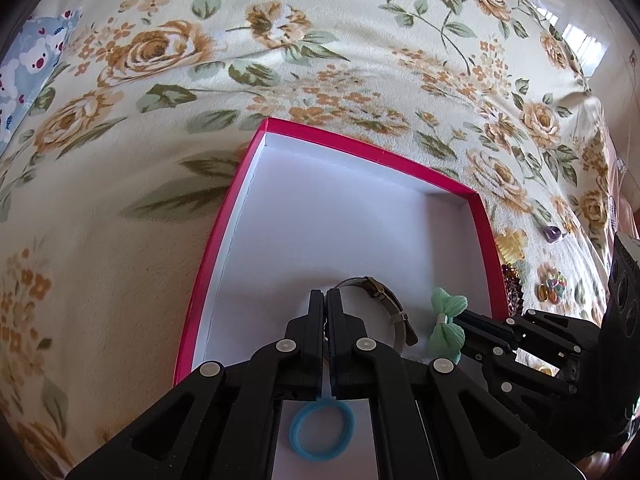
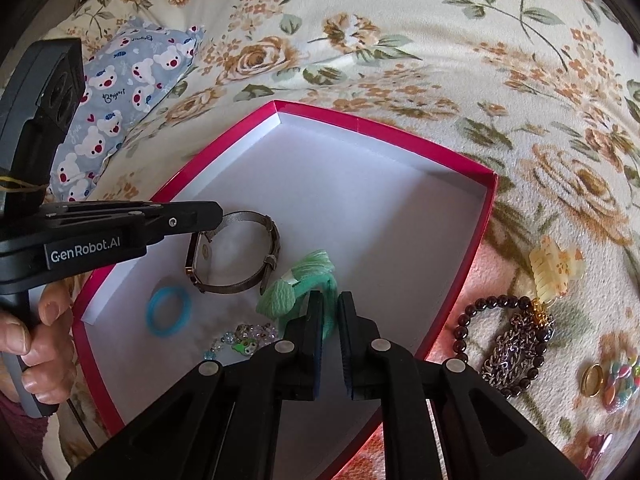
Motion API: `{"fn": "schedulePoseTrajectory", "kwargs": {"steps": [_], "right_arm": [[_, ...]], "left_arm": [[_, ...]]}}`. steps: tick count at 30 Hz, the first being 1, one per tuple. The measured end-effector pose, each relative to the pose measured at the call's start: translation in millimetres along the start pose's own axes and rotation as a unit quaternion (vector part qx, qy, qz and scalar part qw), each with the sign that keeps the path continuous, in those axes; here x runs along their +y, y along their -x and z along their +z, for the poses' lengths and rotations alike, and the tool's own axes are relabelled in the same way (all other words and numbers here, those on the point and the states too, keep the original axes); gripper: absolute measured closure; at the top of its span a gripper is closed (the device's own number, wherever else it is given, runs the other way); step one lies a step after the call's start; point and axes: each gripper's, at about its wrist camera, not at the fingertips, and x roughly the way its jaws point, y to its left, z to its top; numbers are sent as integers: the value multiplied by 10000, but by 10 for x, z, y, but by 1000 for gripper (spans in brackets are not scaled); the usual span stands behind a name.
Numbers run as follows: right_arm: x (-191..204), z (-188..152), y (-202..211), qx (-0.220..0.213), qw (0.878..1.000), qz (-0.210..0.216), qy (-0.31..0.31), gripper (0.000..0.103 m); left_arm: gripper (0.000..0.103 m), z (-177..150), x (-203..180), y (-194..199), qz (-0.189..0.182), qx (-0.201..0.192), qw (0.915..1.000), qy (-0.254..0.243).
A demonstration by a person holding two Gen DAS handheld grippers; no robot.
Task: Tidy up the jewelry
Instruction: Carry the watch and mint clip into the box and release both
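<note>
Jewelry: green bow [image 2: 298,286] lies in pink box [image 2: 486,216] on bed | right gripper [image 2: 330,300] narrowly parted, bow's band between its fingers, unpinched | left gripper [image 1: 325,296] shut, at watch [image 2: 236,254] | remaining pieces right of box, nearer right hand

Inside pink-rimmed white box [image 2: 476,216]: mesh-strap watch [image 2: 236,256] on edge near left wall, blue ring [image 2: 168,316] flat beside it, mint bow hair tie [image 2: 300,288], beaded charm bracelet [image 2: 244,336] toward near edge.

Two close wrist views, steeply downward, both over the pink box [image 1: 486,240] (floral bedspread [image 2: 440,40] behind).
</note>
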Motion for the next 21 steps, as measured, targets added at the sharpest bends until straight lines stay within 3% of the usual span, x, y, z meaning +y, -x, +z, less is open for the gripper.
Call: {"fn": "schedulePoseTrajectory", "kwargs": {"steps": [9,11,13,21], "right_arm": [[-90,-19,163,-176,9994,142,-266,81],[-131,-39,255,-269,9987,200,-377,77],[-194,-80,386,-418,9974,273,-525,65],[-599,-388,860,-812,9904,95,-1113,57]], "left_arm": [[97,-25,-1,44,-34,25,9999,102],[84,-39,-6,89,-75,3,9999,137],[73,-61,-19,151,-34,-75,9999,138],[50,-211,-288,444,-55,-333,9994,-54]]}}
